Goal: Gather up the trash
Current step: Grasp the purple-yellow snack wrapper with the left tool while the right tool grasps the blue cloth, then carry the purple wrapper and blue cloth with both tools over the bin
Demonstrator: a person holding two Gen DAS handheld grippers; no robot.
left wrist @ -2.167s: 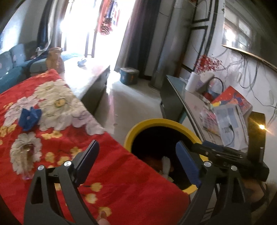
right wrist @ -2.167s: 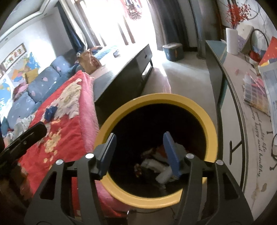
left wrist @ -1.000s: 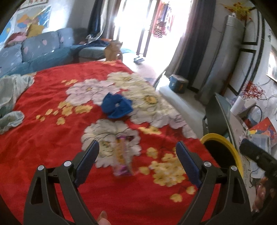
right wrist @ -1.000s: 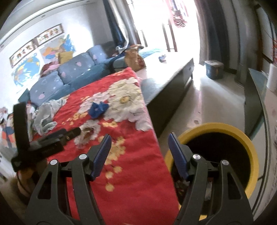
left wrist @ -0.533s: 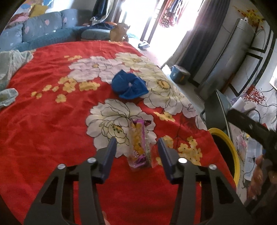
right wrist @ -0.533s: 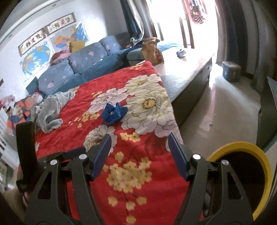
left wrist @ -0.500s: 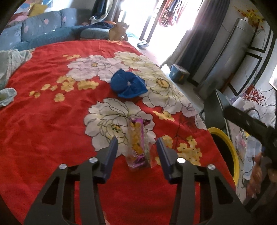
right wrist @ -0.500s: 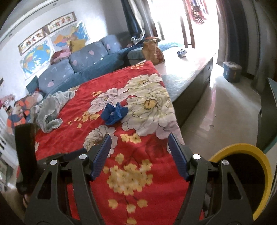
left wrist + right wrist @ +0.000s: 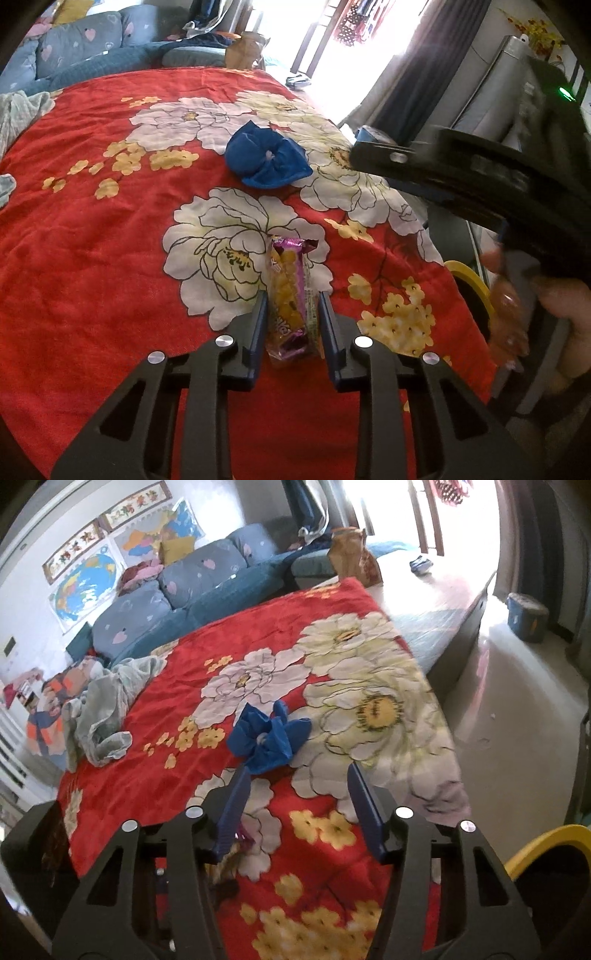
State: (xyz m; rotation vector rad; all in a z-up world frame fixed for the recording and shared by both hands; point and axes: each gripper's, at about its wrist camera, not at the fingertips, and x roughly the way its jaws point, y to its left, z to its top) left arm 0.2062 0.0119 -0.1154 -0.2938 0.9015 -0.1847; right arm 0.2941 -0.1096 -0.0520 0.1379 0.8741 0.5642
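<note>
Red cloth with large white flowers [image 9: 92, 240] covers the surface where I work. On it lies the snack wrapper [image 9: 290, 295], and my left tool [image 9: 291, 325] has it between the fingers; the jaws have just been closing and now sit narrow against its sides, so I judge it gripped but not lifted yet. Farther away lies the blue crumpled piece [image 9: 267, 736]; my right tool [image 9: 295, 805] hangs half wide before it, empty, its jaws also closing lately. Both pieces must go into the yellow bin [image 9: 546, 843], whose inside is not visible here.
</note>
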